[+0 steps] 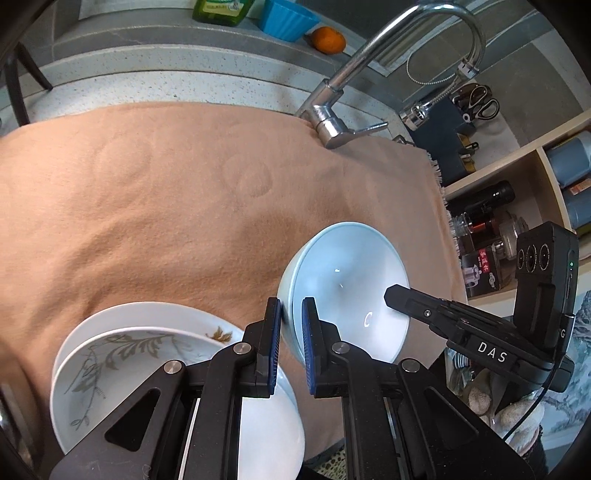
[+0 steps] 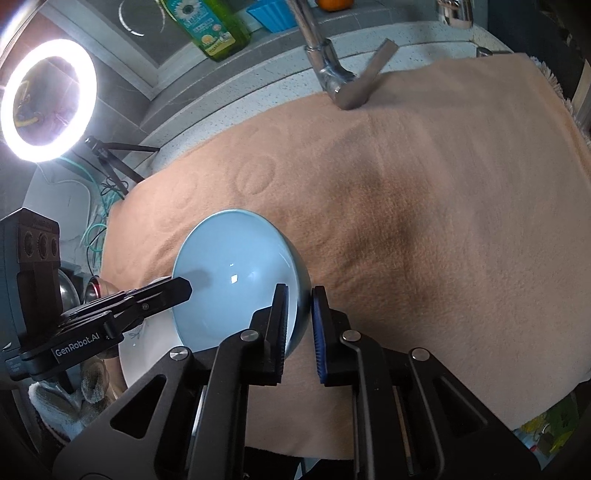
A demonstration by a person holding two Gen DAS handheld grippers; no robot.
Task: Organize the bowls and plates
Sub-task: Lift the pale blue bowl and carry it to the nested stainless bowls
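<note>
From the left wrist camera, the left gripper (image 1: 291,325) is clamped on the rim of a pale blue bowl (image 1: 351,280), one blue-padded finger outside the wall and one inside. The bowl sits tilted at about four o'clock in the view, over a peach-coloured cloth (image 1: 166,203) spread across the counter. The right gripper (image 1: 391,295) reaches in from three o'clock with its tip at the bowl's far rim; its body carries the white letters "DAS" (the rest of the word is hidden). At seven o'clock a white bowl with a grey leaf pattern (image 1: 122,362) rests in a white plate (image 1: 155,310). A chrome tap (image 1: 369,81) rises at one o'clock, with a blue cup (image 1: 286,18), an orange (image 1: 328,40) and a green bottle (image 1: 221,11) on the ledge at twelve o'clock.

From the right wrist camera, the right gripper (image 2: 299,325) pinches the near rim of the same pale blue bowl (image 2: 232,273), its fingers drawn together on the wall. The left gripper (image 2: 184,286) comes in from nine o'clock and bears the words "GenRobot.AI". The white plate (image 2: 144,354) shows beneath the bowl at seven o'clock. A lit ring light (image 2: 48,99) glares at ten o'clock. The green bottle (image 2: 210,26) at twelve o'clock has a daisy label whose writing is too small to read.
</note>
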